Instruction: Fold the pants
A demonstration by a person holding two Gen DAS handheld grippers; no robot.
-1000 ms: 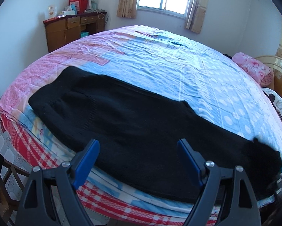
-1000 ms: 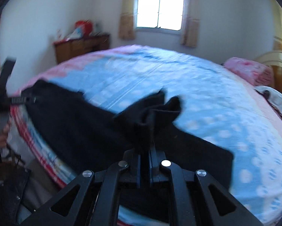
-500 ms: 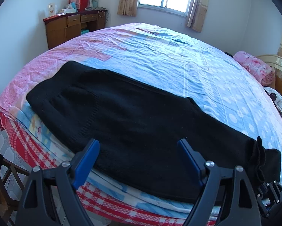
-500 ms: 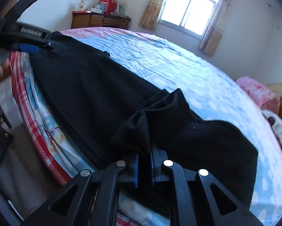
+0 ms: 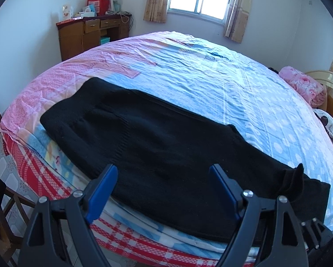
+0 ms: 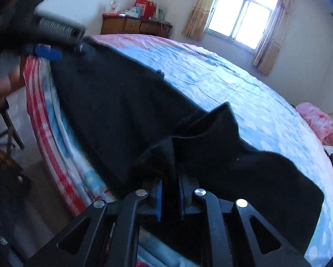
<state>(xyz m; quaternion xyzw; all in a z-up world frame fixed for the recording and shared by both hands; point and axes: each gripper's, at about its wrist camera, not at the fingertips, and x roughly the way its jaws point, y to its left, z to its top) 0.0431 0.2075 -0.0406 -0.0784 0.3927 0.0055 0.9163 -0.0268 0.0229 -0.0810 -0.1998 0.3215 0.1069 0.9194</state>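
Since 1 s ago the right gripper (image 6: 169,197), fingers pinching the pants (image 5: 157,142) hem, dropped twd the bed (image 5: 210,75); left gripper (image 5: 163,178) fingers spread, idle, so fold's barely begun.

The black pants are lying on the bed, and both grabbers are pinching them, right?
Not quite. Only the right gripper pinches the black pants on the bed; the left wrist view shows the left gripper wide open, holding nothing.
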